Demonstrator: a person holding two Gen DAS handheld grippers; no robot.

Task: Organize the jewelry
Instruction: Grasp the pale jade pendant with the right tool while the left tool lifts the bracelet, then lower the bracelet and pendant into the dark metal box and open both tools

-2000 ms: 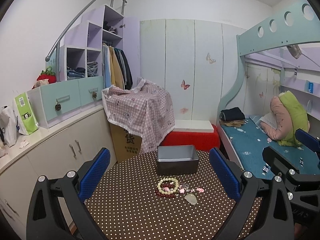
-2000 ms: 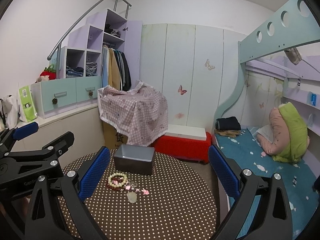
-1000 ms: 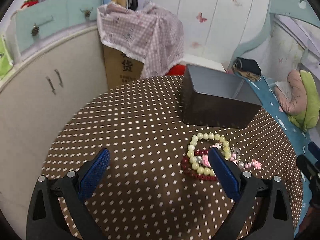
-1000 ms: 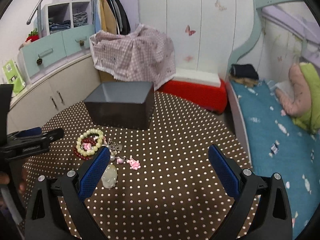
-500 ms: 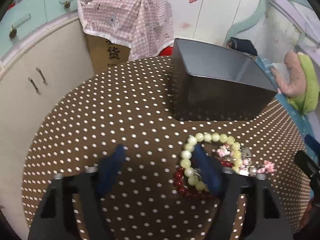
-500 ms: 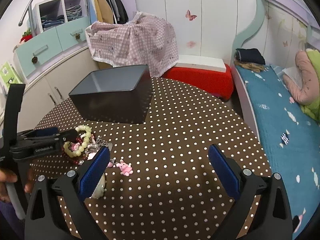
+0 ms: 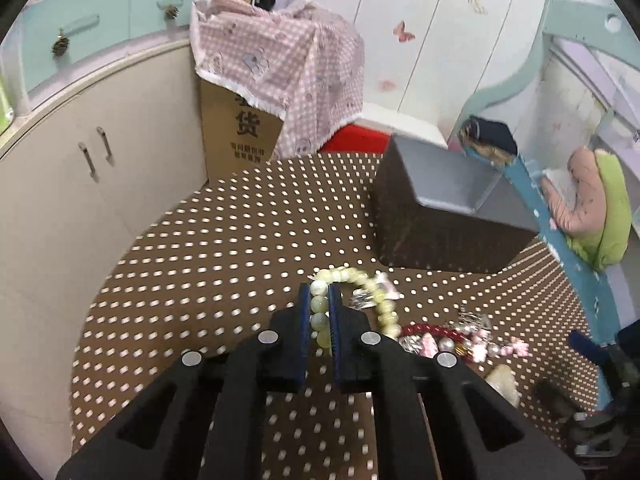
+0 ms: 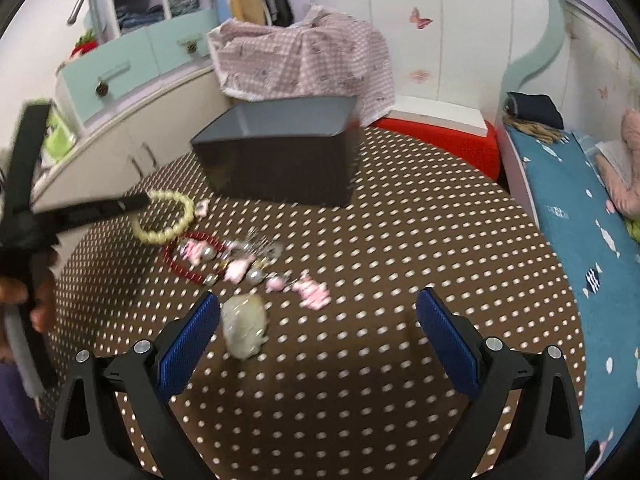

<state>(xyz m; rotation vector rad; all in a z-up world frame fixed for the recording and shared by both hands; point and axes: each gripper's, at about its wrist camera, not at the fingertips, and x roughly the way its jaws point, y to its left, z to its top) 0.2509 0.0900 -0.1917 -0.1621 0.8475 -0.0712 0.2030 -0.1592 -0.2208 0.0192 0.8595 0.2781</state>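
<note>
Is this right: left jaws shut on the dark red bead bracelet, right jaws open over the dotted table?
Not quite. The left gripper grips the pale green bead bracelet, per the left wrist view; the dark red bead bracelet lies on the brown dotted table. The right gripper is open.

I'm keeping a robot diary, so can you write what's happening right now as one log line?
left gripper: shut on pale green bead bracelet | right gripper: open above table | grey box: empty so far
</note>
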